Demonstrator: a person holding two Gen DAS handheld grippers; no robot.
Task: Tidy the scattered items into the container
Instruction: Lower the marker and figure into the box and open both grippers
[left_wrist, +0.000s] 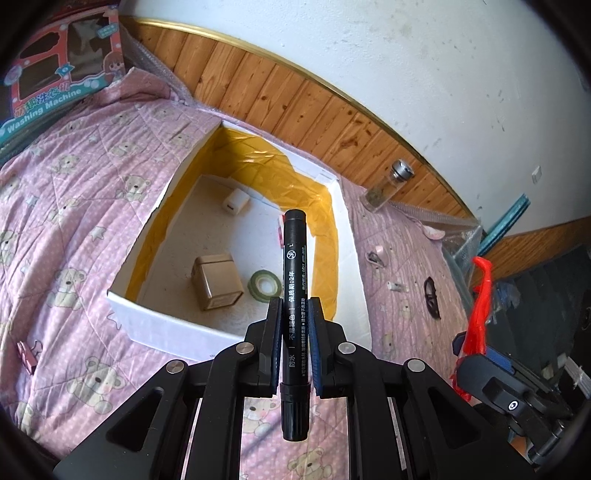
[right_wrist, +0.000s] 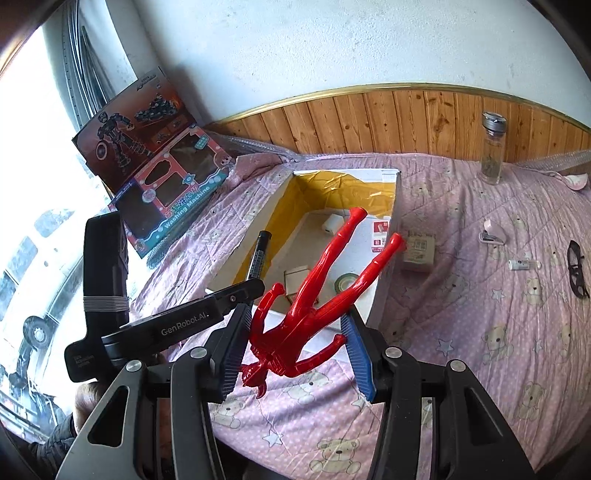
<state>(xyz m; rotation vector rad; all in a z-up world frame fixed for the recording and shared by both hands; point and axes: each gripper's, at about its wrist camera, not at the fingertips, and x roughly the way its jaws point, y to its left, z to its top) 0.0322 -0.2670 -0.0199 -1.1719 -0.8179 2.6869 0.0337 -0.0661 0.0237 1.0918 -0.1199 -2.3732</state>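
Observation:
My left gripper is shut on a black marker pen, held above the near edge of the white box with yellow lining. The box holds a small tan box, a green tape roll and a white charger. My right gripper is shut on a red toy figure, legs pointing over the box. The left gripper and marker also show in the right wrist view.
On the pink bear-print quilt lie a glass bottle, a small carton, a white clip-like item, a small white tube and a black round object. Toy boxes lean at the left. A pink clip lies left.

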